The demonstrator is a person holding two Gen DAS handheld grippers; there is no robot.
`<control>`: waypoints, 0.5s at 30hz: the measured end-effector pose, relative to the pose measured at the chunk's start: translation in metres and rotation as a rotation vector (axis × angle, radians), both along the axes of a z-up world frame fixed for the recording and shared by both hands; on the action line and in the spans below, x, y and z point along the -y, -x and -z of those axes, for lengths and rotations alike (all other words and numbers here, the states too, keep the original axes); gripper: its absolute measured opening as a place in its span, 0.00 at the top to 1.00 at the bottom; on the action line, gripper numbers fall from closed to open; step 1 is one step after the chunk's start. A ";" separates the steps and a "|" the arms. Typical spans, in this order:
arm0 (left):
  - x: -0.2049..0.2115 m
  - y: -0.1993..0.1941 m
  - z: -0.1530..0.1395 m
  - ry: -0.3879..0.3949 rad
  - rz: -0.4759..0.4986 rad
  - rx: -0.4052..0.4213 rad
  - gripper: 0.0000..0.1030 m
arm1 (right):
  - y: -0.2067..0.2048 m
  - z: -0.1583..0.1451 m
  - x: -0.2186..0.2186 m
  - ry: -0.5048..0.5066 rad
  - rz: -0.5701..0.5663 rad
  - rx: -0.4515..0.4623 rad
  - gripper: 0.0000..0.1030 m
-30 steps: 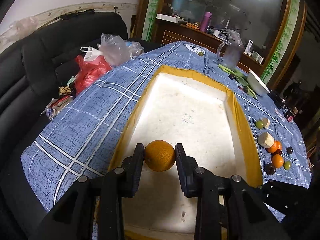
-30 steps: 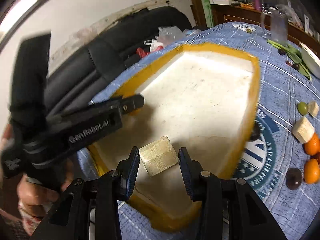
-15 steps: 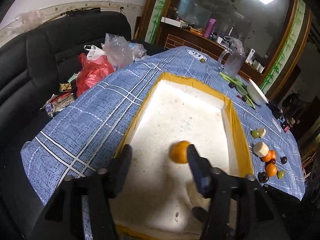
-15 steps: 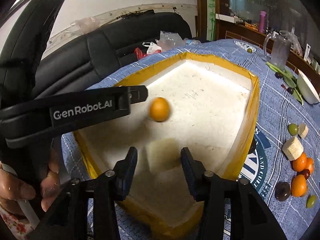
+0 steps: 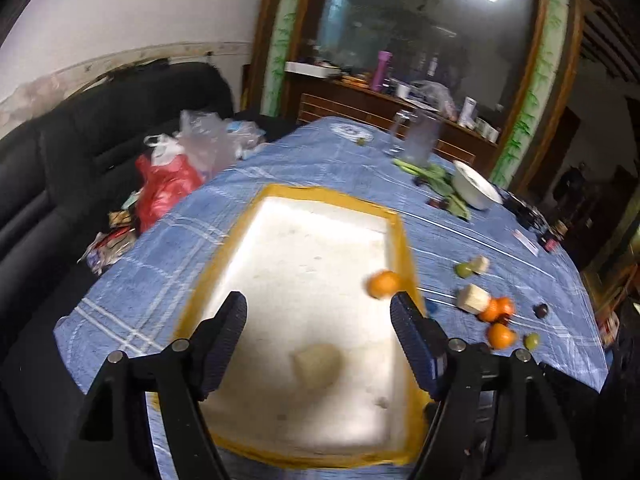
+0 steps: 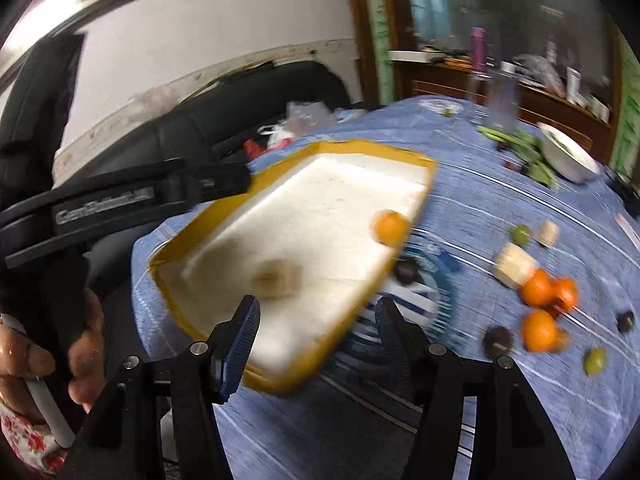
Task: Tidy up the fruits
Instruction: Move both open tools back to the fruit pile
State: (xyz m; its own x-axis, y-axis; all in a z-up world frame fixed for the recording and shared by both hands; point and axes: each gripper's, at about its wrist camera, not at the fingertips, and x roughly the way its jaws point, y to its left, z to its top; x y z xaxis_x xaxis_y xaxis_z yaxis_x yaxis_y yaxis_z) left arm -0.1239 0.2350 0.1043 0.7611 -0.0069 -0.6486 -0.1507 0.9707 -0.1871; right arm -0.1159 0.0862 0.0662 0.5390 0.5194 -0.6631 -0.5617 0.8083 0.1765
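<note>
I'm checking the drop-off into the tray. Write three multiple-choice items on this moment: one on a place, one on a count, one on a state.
1. Where is the orange that lies in the tray?
A. by the tray's right rim
B. in the white bowl
C. on the sofa

2. How many pieces lie in the tray?
A. none
B. two
C. five

3. How do the left tongs stand?
A. shut on the orange
B. shut on the pale chunk
C. open, nothing between them

Key: 1 A, the left wrist view shows the orange against the yellow right rim. 2 B, only the orange and the pale chunk lie on the white floor. 3 C, the jaws have just been opening and stand wide apart, with both pieces lying free beyond them.
</note>
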 end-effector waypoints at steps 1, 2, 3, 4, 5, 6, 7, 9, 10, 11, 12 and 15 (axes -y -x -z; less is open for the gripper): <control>0.011 -0.003 0.000 -0.003 0.027 -0.005 0.28 | -0.002 0.000 0.015 -0.010 0.026 -0.005 0.37; 0.018 -0.005 0.000 -0.004 0.045 -0.009 0.28 | -0.003 0.000 0.027 -0.018 0.048 -0.009 0.37; 0.029 -0.009 0.001 -0.005 0.072 -0.017 0.28 | -0.006 0.000 0.044 -0.027 0.083 -0.016 0.37; 0.036 -0.011 0.002 -0.005 0.093 -0.022 0.28 | -0.009 0.001 0.061 -0.035 0.118 -0.024 0.37; 0.047 -0.014 0.003 -0.003 0.121 -0.029 0.28 | -0.012 0.003 0.079 -0.041 0.157 -0.034 0.37; 0.059 -0.018 0.005 0.001 0.153 -0.038 0.28 | -0.015 0.004 0.094 -0.046 0.190 -0.042 0.37; 0.066 -0.020 0.007 0.005 0.172 -0.043 0.28 | -0.019 0.006 0.109 -0.053 0.225 -0.053 0.37; 0.085 -0.028 0.012 0.015 0.224 -0.055 0.28 | -0.027 0.009 0.145 -0.077 0.305 -0.084 0.37; 0.095 -0.032 0.013 0.016 0.249 -0.058 0.28 | -0.031 0.011 0.162 -0.090 0.343 -0.098 0.37; 0.107 -0.038 0.016 0.015 0.280 -0.060 0.29 | -0.035 0.012 0.177 -0.101 0.379 -0.109 0.37; 0.113 -0.042 0.017 0.013 0.296 -0.058 0.29 | -0.037 0.013 0.189 -0.109 0.404 -0.115 0.37; 0.135 -0.064 0.027 0.020 0.339 -0.080 0.29 | -0.046 0.016 0.222 -0.120 0.480 -0.124 0.37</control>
State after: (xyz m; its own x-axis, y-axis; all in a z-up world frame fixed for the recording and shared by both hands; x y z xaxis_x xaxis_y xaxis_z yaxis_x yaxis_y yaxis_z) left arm -0.0601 0.1003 0.0775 0.6600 -0.2642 -0.7032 0.1652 0.9642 -0.2072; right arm -0.0699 -0.1354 0.0507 0.6567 0.3093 -0.6878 -0.1011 0.9399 0.3261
